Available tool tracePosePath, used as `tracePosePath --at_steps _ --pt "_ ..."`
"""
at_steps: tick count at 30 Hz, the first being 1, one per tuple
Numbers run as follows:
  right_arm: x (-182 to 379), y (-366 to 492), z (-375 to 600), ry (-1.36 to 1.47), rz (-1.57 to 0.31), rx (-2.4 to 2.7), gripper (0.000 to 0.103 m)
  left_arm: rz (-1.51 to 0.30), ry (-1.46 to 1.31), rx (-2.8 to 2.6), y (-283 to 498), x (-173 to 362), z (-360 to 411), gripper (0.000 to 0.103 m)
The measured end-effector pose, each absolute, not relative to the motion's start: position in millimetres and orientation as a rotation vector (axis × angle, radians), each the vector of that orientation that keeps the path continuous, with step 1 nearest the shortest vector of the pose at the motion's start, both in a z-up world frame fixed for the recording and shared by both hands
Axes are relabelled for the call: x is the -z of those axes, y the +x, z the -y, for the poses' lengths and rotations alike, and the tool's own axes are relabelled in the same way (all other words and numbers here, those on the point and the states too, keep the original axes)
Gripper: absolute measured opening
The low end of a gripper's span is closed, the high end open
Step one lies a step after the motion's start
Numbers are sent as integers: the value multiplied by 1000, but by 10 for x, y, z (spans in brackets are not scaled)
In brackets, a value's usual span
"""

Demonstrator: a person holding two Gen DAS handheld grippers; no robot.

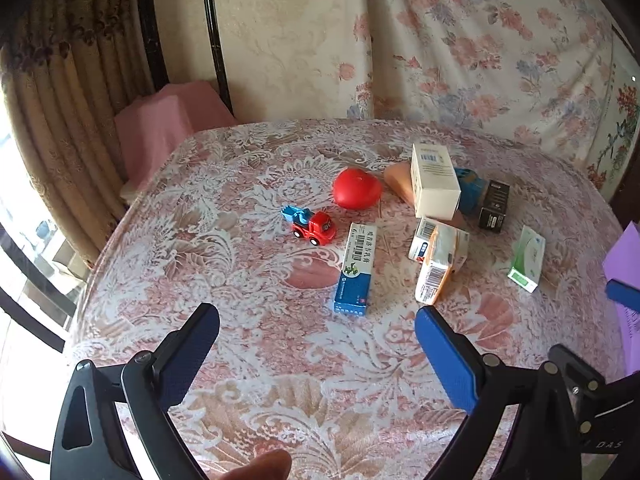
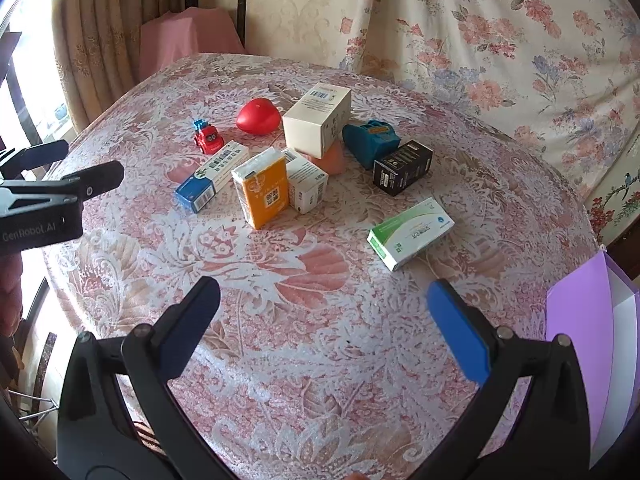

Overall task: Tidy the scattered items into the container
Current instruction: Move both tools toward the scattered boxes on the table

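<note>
Here, nearest the cameras, both grippers are hovering above the lace-covered table [image 2: 320,360] with nothing between their fingers: the right gripper [image 2: 324,300] is standing wide open, and the left gripper [image 1: 318,326] is gaping just as wide. Both are pointing forward and slightly down at the clutter, and a fingertip is showing at the bottom edge of the left view.

At the right edge the purple container [image 2: 580,340] is sitting, only partly in view, so its contents cannot be told. The green box [image 2: 410,232] is lying nearest it, alone. Farther out, the orange box [image 2: 262,190] is leaning against a small white box [image 2: 308,184], with the blue tube box [image 2: 212,176] just beside them; pulling one could tip its neighbours. Beyond, the large white box [image 2: 316,118] is resting tilted on a peach thing [image 2: 332,160] beside the blue toy [image 2: 372,140] and black box [image 2: 402,166]. It looks likely to topple if nudged. Farthest, the toy truck [image 2: 208,136] may roll and the red heart [image 2: 258,116] may slip from flat pads.
</note>
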State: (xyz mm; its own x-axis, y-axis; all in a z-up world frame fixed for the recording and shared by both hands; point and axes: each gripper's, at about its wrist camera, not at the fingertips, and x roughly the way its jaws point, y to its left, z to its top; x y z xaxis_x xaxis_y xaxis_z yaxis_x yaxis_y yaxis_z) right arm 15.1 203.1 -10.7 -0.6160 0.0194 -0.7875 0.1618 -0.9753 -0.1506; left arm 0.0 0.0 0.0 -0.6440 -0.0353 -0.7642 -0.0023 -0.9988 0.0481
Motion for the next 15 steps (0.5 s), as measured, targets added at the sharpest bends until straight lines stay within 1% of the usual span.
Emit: tracePosePath --at_steps 7,8,15 --pt "101 158 -2072 1333 -305 2741 103 18 1349 2834 -83 7 35 100" --pt "100 159 -2078 1332 -304 2742 103 40 1316 2843 -21 47 -9 100" --pt "34 136 -2144 1337 -305 2745 103 42 1327 2836 -6 123 -70 100"
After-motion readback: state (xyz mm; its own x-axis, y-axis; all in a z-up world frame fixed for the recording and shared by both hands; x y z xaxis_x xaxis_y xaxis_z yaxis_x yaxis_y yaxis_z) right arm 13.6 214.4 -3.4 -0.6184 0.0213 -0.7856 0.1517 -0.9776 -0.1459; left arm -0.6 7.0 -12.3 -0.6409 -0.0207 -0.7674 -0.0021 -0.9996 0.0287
